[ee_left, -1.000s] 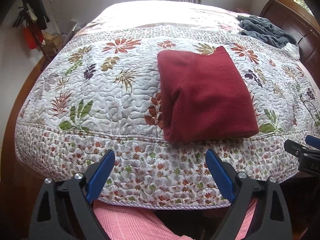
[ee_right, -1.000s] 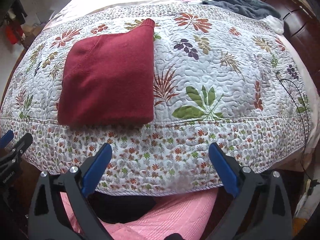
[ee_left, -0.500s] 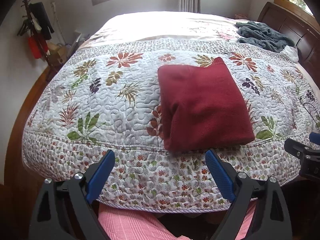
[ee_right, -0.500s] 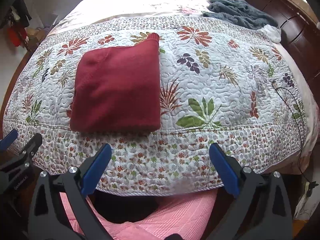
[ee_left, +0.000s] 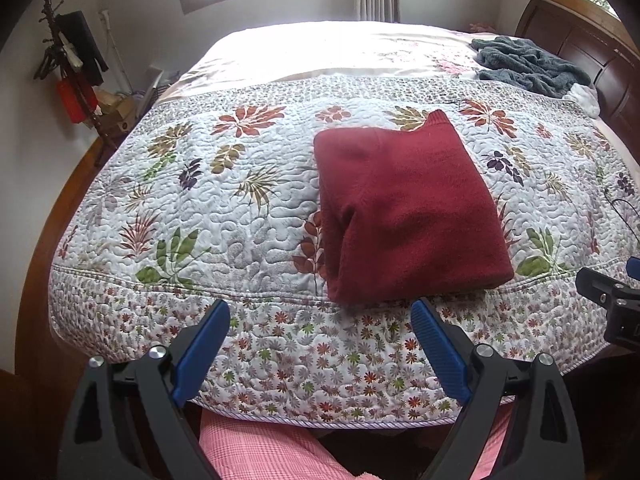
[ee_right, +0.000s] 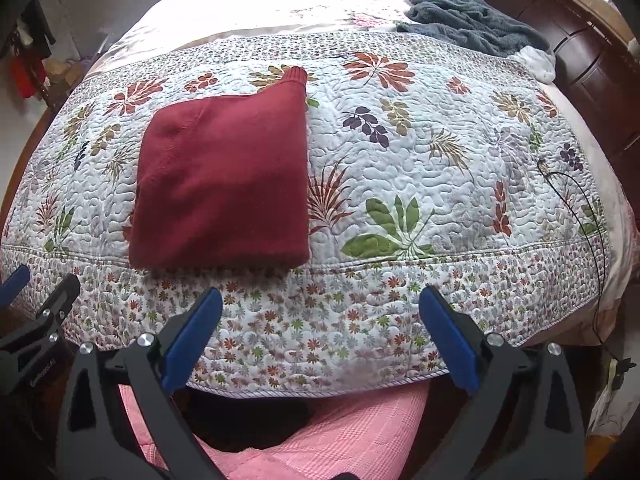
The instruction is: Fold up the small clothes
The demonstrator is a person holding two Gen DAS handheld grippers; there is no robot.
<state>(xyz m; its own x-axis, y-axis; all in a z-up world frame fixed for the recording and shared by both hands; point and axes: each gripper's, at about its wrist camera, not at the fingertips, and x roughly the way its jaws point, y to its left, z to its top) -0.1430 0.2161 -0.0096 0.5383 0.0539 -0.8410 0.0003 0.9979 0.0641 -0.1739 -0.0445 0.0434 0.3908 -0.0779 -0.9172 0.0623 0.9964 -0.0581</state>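
Both views have drawn back slightly; red sweater [ee_left: 404, 212] [ee_right: 224, 184] lies folded on my bed [ee_left: 240, 208]; left claw [ee_left: 320, 354] and right claw [ee_right: 320, 340] wide open, empty.

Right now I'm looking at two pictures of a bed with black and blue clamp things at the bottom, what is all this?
Those clamps are hand-held grasping tools; a person holds one in each hand. Each carries a camera looking forward along its two blue fingers. One picture comes from the left tool, the other from the right tool. Both stand open and hold nothing. On the flowered quilt lies a dark red garment, already folded into a neat rectangle near the front edge. A crumpled grey-blue blanket sits far back by the wooden headboard. The pink fabric below is the person's clothing.
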